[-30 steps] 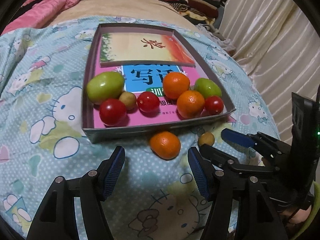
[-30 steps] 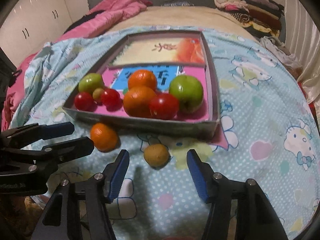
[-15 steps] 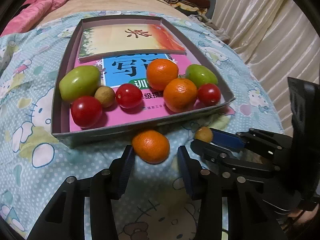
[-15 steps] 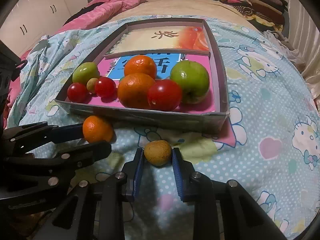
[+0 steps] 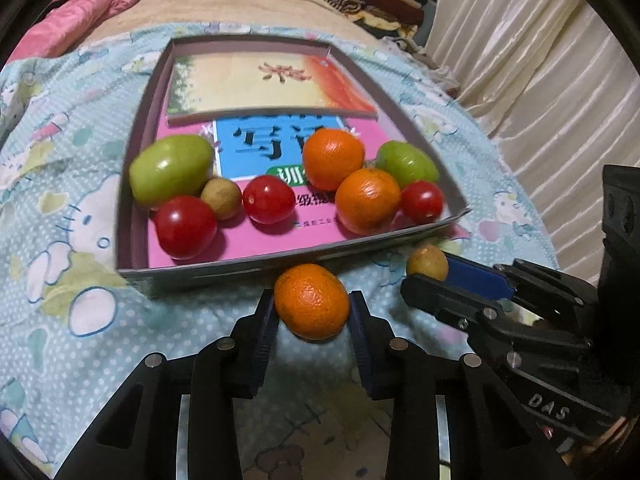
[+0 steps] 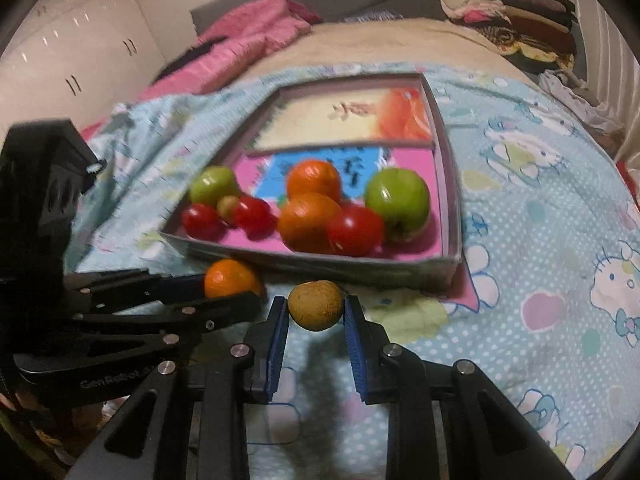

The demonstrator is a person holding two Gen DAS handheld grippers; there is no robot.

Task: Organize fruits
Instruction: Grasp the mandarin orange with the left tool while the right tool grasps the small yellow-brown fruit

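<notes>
My left gripper (image 5: 312, 308) is shut on an orange (image 5: 311, 301) and holds it just in front of the grey box (image 5: 132, 196). My right gripper (image 6: 316, 310) is shut on a small brown fruit (image 6: 316, 305) beside it; that fruit also shows in the left wrist view (image 5: 427, 261). The orange also shows in the right wrist view (image 6: 231, 278). The box holds two green fruits (image 5: 171, 170), three red tomatoes (image 5: 186, 226), two oranges (image 5: 367, 200) and a small brown fruit (image 5: 221, 198), all lying on books.
The box sits on a blue Hello Kitty bedspread (image 6: 560, 220). A pink blanket (image 6: 248, 36) lies at the back left, folded clothes (image 6: 504, 20) at the back right and a curtain (image 5: 540, 60) on the right.
Both grippers went from open to shut, the left on the orange and the right on the small brown fruit. Both fruits now sit a little higher, off the bedspread.
</notes>
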